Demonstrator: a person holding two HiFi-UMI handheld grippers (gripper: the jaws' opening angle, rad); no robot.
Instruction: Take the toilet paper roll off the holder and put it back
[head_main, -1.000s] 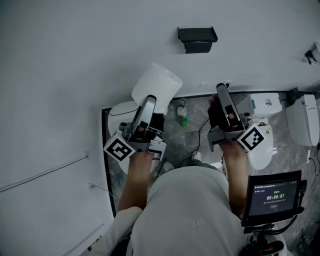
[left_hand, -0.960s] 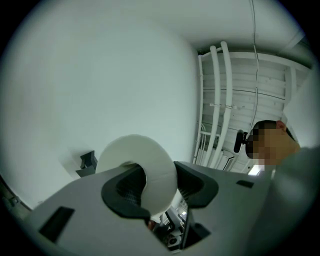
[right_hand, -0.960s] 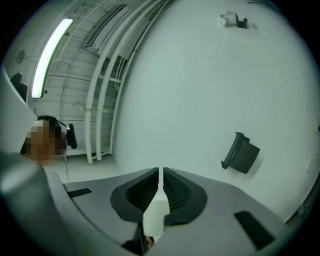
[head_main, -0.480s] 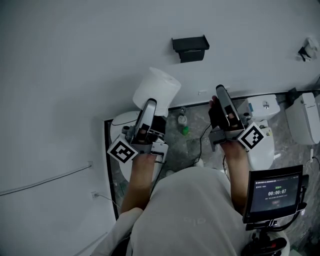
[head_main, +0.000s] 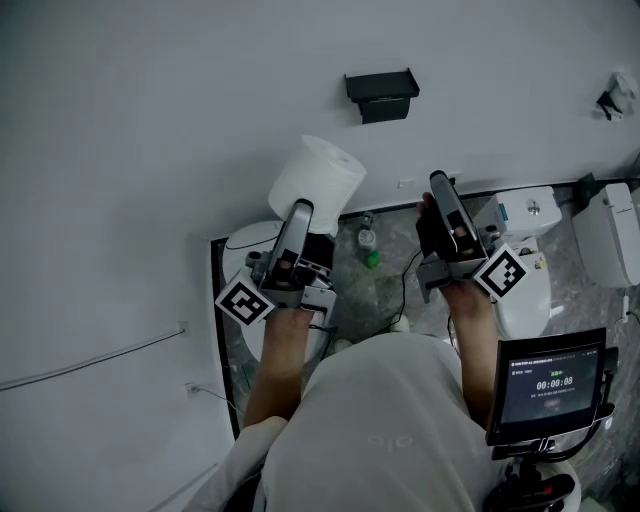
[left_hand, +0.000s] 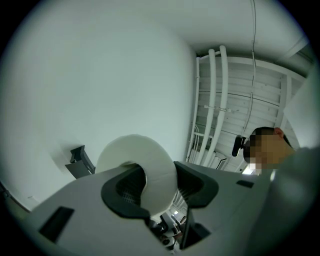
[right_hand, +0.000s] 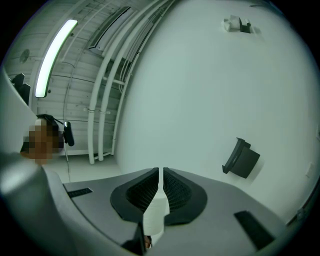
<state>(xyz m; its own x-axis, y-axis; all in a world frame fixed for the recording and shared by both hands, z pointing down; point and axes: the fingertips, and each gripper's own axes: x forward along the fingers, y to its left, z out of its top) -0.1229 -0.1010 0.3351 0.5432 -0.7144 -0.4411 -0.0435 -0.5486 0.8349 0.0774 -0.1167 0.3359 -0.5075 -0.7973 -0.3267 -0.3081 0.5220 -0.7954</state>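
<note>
Roll (head_main: 318, 178): white and full, held up in front of the pale wall (head_main: 150, 150). It is off the holder, below it and to its left, well apart from it. One flat end faces the head camera.
Left gripper (head_main: 300, 208): angled up toward the wall, marker cube at the near end, a bare forearm (head_main: 278, 355) behind it. Its jaws stand about half open and are clamped on the roll. In the left gripper view the dark pads (left_hand: 127, 187) press on the roll's side from both flanks and the paper bulges up past them.
Bottle (head_main: 365, 238): small, standing on the grey mottled floor (head_main: 385, 285) between the two grippers, with a green thing just beside it.
Holder (head_main: 381, 92): black, fixed to the wall, above the gap between the grippers and nearer the right one.
Right gripper (head_main: 441, 183): also tilted up at the wall, to the right of the roll and apart from it. Its jaws are drawn together to a thin slit and grip nothing.
Toilet (head_main: 525, 215): white, on the floor against the wall, just right of the right gripper.
Screen (head_main: 548, 385): dark panel at lower right, showing a running timer.
</note>
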